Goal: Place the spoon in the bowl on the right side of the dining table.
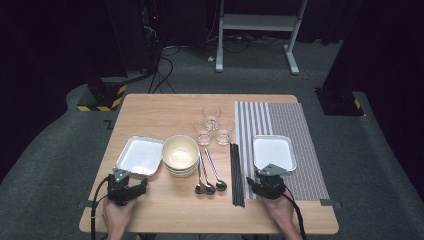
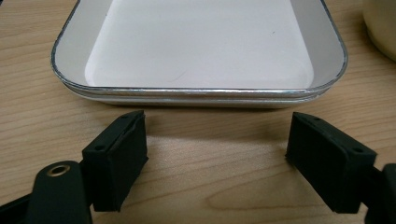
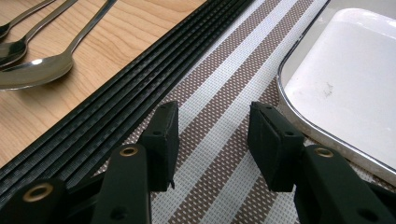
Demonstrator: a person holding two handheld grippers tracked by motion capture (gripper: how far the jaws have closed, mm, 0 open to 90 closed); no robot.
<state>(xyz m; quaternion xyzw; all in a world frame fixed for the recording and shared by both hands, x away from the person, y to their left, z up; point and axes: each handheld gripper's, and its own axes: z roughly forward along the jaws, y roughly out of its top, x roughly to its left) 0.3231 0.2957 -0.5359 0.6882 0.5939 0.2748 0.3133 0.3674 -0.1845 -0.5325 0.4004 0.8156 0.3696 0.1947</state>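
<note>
My left gripper (image 1: 131, 188) rests on the wooden table near its front left, just in front of a white tray (image 1: 140, 155). In the left gripper view its jaws (image 2: 217, 154) stand wide open over bare wood, with the stacked tray rims (image 2: 201, 91) just ahead. My right gripper (image 1: 260, 185) sits on the striped placemat (image 1: 280, 120), beside a second white tray (image 1: 273, 151). In the right gripper view its jaws (image 3: 212, 140) are parted with nothing between them, over the placemat (image 3: 219, 112), black chopsticks (image 3: 116, 107) to their left and the tray (image 3: 345, 88) to their right.
A stack of cream bowls (image 1: 180, 154) stands beside the left tray. Three spoons (image 1: 209, 175) lie in front of three glass cups (image 1: 213, 126). Black chopsticks (image 1: 237, 172) lie along the placemat's left edge. Beyond the table are a stand's legs and cables on the floor.
</note>
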